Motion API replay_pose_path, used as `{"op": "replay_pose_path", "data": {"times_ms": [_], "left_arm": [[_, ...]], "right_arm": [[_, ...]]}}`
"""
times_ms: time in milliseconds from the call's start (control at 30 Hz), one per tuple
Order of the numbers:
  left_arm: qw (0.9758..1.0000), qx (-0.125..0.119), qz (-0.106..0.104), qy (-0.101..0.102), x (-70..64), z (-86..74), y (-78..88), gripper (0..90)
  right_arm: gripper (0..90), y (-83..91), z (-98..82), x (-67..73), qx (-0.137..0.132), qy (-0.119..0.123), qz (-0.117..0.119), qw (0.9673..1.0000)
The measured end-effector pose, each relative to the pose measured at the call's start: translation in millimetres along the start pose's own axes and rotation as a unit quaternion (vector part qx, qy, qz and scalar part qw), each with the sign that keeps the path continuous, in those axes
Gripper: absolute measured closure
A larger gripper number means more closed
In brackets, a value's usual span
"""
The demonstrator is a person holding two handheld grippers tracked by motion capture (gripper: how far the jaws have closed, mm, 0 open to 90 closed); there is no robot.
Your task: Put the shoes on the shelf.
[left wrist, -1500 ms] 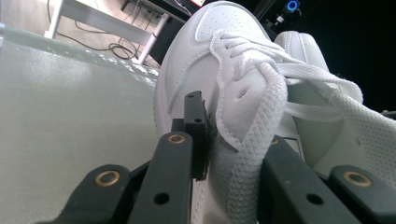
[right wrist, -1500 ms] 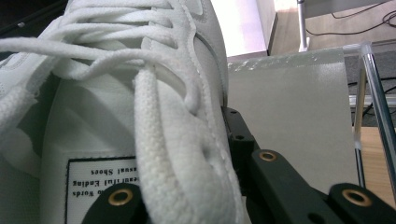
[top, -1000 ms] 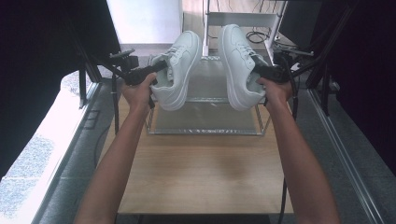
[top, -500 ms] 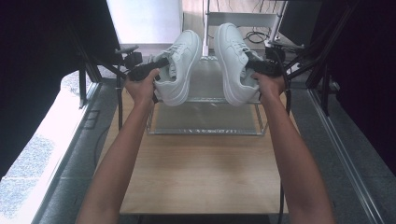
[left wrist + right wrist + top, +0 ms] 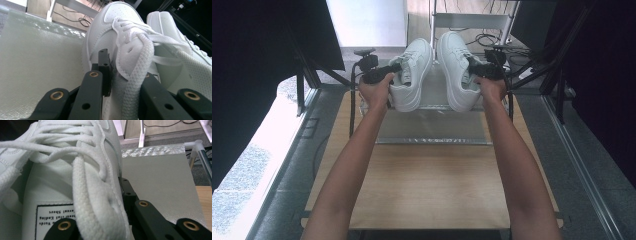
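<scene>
Left shoe (image 5: 412,75): white, laced; left gripper (image 5: 387,73) clamped on its collar edge, toe pointing ahead of the jaws. Right shoe (image 5: 457,70): likewise clenched by the right gripper (image 5: 477,67). Both are carried clear above the grey mat (image 5: 432,127), side by side, probably so the pair lands together. Wooden table (image 5: 427,185) lies below the forearms.

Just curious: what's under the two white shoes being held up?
A shiny grey mat on the wooden table lies beneath the left shoe and right shoe. The mat's far part is covered by them.
</scene>
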State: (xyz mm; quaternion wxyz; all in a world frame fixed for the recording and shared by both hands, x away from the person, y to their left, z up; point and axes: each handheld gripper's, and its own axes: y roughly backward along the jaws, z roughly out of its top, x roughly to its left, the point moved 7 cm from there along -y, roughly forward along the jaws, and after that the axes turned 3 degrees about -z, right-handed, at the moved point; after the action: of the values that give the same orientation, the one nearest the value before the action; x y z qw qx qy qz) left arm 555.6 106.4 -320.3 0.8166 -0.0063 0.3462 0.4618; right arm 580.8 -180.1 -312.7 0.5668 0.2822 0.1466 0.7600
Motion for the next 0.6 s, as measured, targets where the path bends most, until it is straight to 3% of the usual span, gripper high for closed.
{"op": "replay_pose_path", "data": {"times_ms": [233, 333, 400, 433, 467, 533, 600], "left_arm": [[0.9998, 0.004, 0.017, 0.01, -6.2, -1.0, -13.6, 79.5], [0.9994, 0.018, 0.01, 0.03, -5.9, -7.8, -24.7, 68.3], [0.9981, 0.034, 0.0, 0.052, -5.1, -11.8, -32.2, 58.7], [0.9985, 0.019, -0.005, 0.052, -5.6, -10.4, -30.6, 57.1], [0.999, 0.02, -0.001, 0.04, -5.7, -10.3, -30.1, 57.4], [0.9992, 0.018, -0.014, 0.031, -9.1, -9.5, -28.9, 54.0], [0.9994, 0.007, -0.022, 0.024, -13.1, -6.2, -24.9, 52.8]], "right_arm": [[81.5, -5.4, 3.1, 1.7, -0.008, -0.001, -0.014, 0.9999], [70.1, -13.4, 1.2, 8.7, -0.004, 0.016, -0.01, 0.9998], [65.8, -21.3, 0.1, 13.8, 0.007, 0.009, -0.001, 0.9999], [65.4, -21.8, -0.4, 15.2, 0.007, 0.016, -0.003, 0.9998], [64.4, -21.8, 0.3, 16.4, 0.002, 0.022, -0.004, 0.9998], [60.8, -21.2, 0.3, 15.6, 0.005, 0.031, -0.004, 0.9995], [56.3, -17.5, 2.5, 16.1, -0.006, 0.025, 0.007, 0.9996]]}}
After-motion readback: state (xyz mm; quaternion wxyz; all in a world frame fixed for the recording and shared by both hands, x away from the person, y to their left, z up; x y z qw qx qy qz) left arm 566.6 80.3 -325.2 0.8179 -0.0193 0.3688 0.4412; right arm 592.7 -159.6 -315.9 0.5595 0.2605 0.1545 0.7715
